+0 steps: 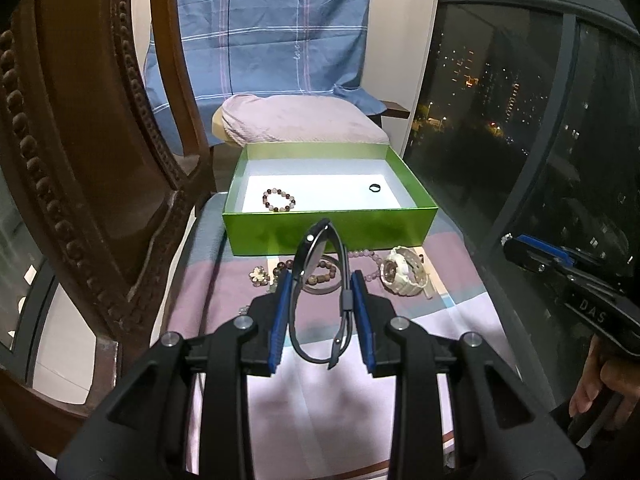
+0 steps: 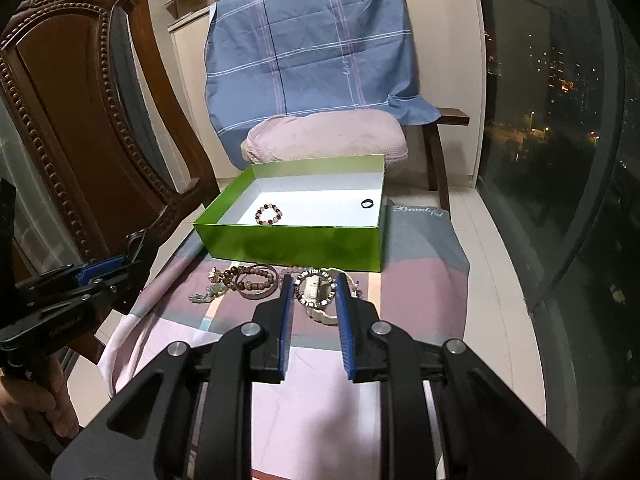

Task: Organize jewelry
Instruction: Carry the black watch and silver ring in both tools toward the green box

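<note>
My left gripper (image 1: 320, 280) is shut on a dark smartwatch (image 1: 310, 254), held upright just in front of the green box (image 1: 328, 232). The box holds a beaded bracelet (image 1: 279, 200) and a small black ring (image 1: 374, 188). On the cloth before the box lie bead bracelets (image 1: 320, 272), a flower charm (image 1: 259, 275) and a white watch (image 1: 404, 272). My right gripper (image 2: 314, 284) is open with its fingers on either side of the white watch (image 2: 314, 292). The box (image 2: 296, 248), bracelet (image 2: 269, 215) and ring (image 2: 367, 203) show there too.
A carved wooden chair back (image 1: 80, 160) stands close on the left. A pink cushion (image 2: 324, 136) and blue checked cloth (image 2: 312, 48) sit behind the box. A dark window (image 2: 560, 120) runs along the right. The left gripper also shows in the right wrist view (image 2: 108, 270).
</note>
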`<state>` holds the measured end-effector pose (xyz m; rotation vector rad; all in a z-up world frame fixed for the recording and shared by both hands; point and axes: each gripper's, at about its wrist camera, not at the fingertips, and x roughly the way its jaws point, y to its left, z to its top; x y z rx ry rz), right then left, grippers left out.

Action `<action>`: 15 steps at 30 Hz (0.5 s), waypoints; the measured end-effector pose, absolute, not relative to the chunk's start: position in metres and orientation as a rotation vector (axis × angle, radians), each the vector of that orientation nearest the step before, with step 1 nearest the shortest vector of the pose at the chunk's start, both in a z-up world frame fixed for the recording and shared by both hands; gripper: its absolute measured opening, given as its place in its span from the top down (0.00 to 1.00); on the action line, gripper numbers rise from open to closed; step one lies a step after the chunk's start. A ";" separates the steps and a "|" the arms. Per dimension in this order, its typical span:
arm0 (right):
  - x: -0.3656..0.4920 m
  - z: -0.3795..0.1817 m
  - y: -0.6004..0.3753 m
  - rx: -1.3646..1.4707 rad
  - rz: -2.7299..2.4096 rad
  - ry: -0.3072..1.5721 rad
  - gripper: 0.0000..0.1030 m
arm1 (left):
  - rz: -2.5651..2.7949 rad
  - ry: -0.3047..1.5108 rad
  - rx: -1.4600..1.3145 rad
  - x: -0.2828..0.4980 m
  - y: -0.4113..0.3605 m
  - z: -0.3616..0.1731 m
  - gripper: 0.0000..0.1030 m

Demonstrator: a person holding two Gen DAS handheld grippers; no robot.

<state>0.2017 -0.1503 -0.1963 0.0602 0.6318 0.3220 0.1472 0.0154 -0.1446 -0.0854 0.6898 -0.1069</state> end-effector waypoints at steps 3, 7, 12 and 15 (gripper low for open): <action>0.202 -0.197 -0.152 0.060 0.315 0.631 0.80 | -0.112 0.689 -0.085 0.148 0.013 -0.144 0.71; 0.203 -0.198 -0.151 0.057 0.313 0.635 0.80 | -0.114 0.693 -0.082 0.151 0.012 -0.146 0.70; 0.201 -0.198 -0.151 0.057 0.315 0.633 0.80 | -0.110 0.699 -0.083 0.151 0.012 -0.147 0.70; 0.202 -0.198 -0.151 0.056 0.316 0.634 0.80 | -0.111 0.703 -0.083 0.151 0.013 -0.147 0.70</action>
